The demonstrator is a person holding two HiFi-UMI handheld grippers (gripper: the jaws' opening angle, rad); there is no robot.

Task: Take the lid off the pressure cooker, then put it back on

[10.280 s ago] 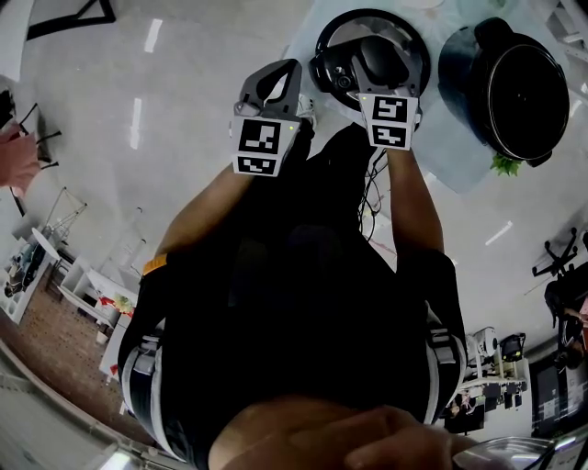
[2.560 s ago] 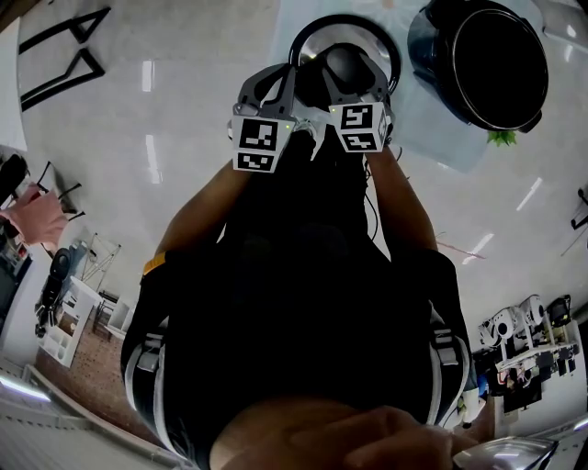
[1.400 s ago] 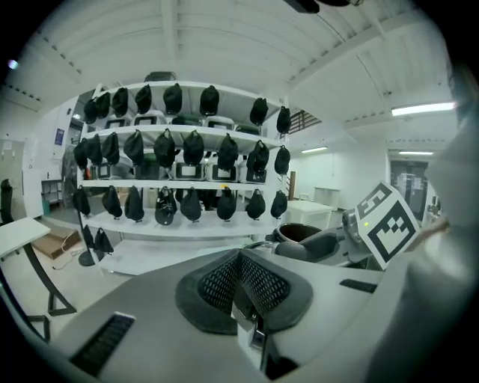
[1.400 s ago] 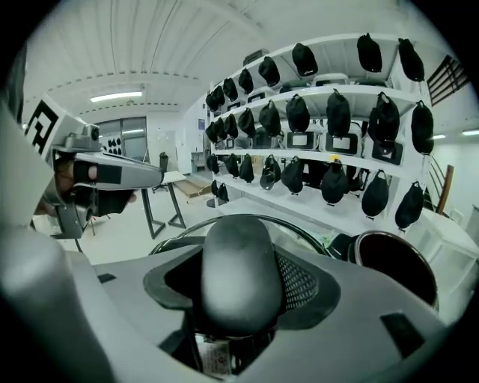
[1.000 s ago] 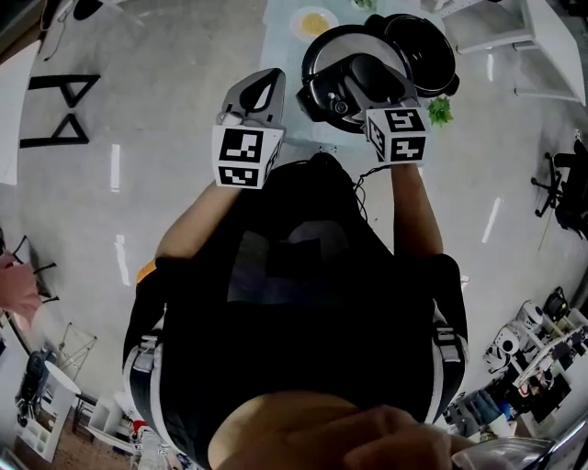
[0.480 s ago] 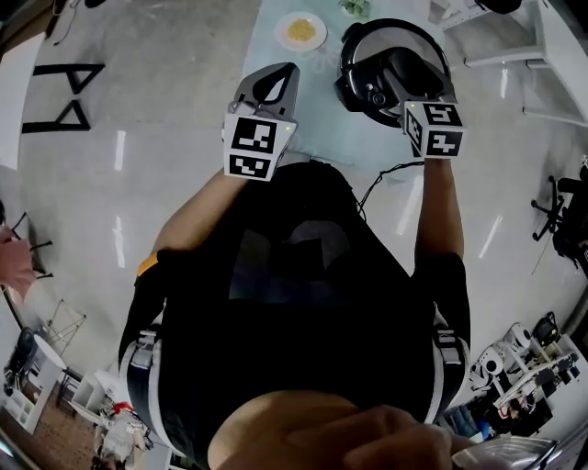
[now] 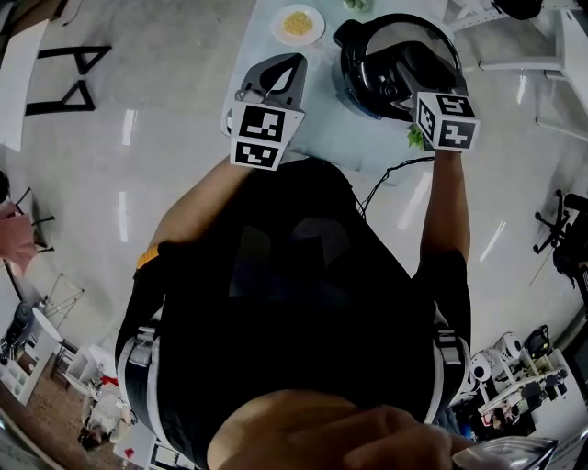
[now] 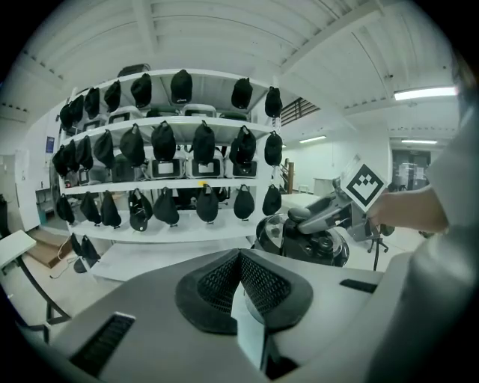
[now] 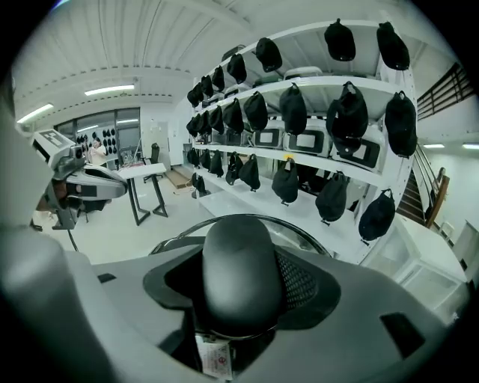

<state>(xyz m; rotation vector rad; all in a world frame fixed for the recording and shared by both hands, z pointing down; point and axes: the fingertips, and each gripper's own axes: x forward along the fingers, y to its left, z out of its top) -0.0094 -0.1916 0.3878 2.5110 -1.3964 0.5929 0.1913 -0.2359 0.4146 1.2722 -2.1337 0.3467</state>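
Note:
The black pressure cooker pot [image 7: 352, 72] stands on the pale blue table [image 7: 326, 124]. Its glass lid [image 7: 409, 41] with a black handle [image 9: 239, 269] sits over the pot; I cannot tell whether it rests on the rim. My right gripper [image 7: 409, 83] is shut on that handle, which fills the space between its pads [image 9: 303, 280]. My left gripper [image 7: 292, 66] hangs over the table's left part, well apart from the cooker, shut on nothing. From the left gripper view, the cooker [image 8: 303, 243] with the right gripper [image 8: 329, 213] on it shows at the right.
A white plate of yellow food [image 7: 299, 23] lies at the table's far side. A green plant [image 7: 415, 138] peeks out beside the right gripper's marker cube. Shelves of dark caps [image 8: 172, 149] stand behind the table. Glossy floor surrounds it, with black stands [image 7: 69, 78] at the left.
The right gripper has carried the lid to the right and over the cooker pot. The left gripper has stayed shut and apart, at the table's left.

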